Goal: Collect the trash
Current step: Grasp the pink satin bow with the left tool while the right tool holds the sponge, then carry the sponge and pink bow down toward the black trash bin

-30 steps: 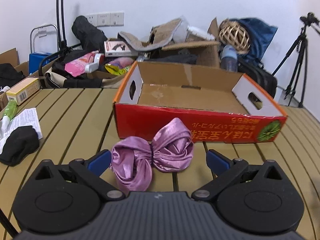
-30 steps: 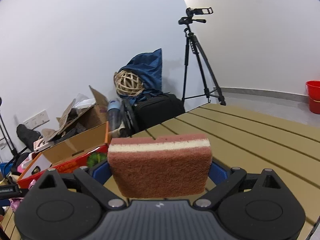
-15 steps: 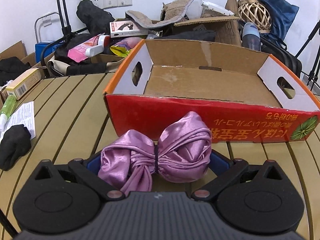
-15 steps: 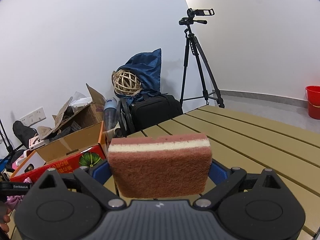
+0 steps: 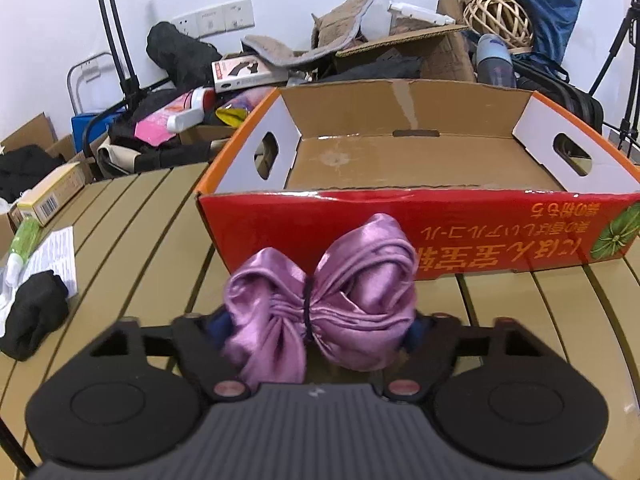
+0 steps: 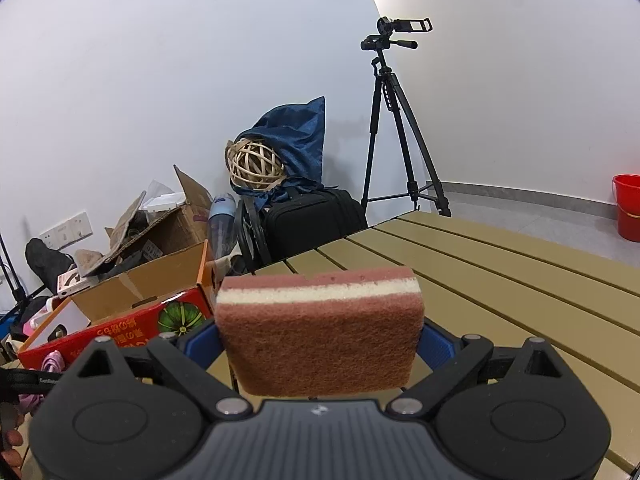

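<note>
Purple satin cloth [image 5: 320, 308] now pinched by the just-closing left hand-held gripper [image 5: 318, 330]; right one [image 6: 320, 340] still clamps the sponge [image 6: 320, 332].

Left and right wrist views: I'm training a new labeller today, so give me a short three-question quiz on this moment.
1. True or false: the red box already holds trash.
2. What does the right gripper hold? A) sponge B) bottle C) paper
3. What lies between the fingers of the left gripper?

Key
1. False; its cardboard floor is bare.
2. A
3. The purple cloth bow, on the slatted table in front of the box; the jaws have just been closing on it.
</note>
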{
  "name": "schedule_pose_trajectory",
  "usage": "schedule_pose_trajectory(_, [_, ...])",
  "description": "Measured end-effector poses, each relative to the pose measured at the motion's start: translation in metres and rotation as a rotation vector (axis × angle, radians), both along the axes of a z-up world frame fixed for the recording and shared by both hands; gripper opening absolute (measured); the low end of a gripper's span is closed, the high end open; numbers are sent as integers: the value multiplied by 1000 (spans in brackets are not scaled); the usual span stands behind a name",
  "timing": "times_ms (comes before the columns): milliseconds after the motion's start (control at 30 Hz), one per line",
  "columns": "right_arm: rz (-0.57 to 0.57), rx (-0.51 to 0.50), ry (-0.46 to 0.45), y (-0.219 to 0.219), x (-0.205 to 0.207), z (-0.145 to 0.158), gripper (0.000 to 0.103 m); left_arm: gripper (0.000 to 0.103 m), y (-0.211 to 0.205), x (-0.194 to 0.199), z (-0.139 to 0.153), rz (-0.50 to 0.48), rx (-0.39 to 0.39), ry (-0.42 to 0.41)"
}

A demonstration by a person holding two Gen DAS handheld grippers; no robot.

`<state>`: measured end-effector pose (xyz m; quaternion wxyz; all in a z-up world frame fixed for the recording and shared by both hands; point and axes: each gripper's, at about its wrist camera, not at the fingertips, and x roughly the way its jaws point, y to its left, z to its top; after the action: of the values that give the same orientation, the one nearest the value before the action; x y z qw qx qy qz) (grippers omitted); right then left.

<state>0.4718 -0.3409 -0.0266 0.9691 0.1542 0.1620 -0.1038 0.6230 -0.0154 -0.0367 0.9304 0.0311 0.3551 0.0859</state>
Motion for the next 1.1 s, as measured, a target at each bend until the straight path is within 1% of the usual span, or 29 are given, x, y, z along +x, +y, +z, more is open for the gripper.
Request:
schedule_pose_trajectory(33, [1,1,-1,0,0,0,98,64,1,-2,1,-3,-2,-5])
schedule_pose_trajectory(67, [2,2,-1,0,0,0,98,62,2,-5,3,-6,-4,-10])
schedule_pose_trajectory(133, [8,4,-3,1,-1,0,98,54,3,-11,6,-15,-4,-23])
schedule_pose_trajectory(233, [23,-1,-6,4,-1,1,98,47,5,-22,11,-37,-9,-36])
schedule_pose_trajectory(500, [72,-6,-17,15,-6,6,98,47,9,-64,31,-69,2,-86])
schedule_pose_trajectory(700, [113,-12,-17,26,-18,9,98,47,15,-102,44,-81,-17,-109])
schedule_pose_trajectory(833, [142,-29,-16,34,-31,10,98,47,17,-129,49,-90,-14,-126])
schedule_pose_trajectory(967, [169,-51,-30,41,-48,15,98,47,24,-155,53,-90,-41,-132])
schedule_pose_trajectory(1100, [189,-77,-47,48,-69,18,98,47,27,-182,58,-92,-50,-149])
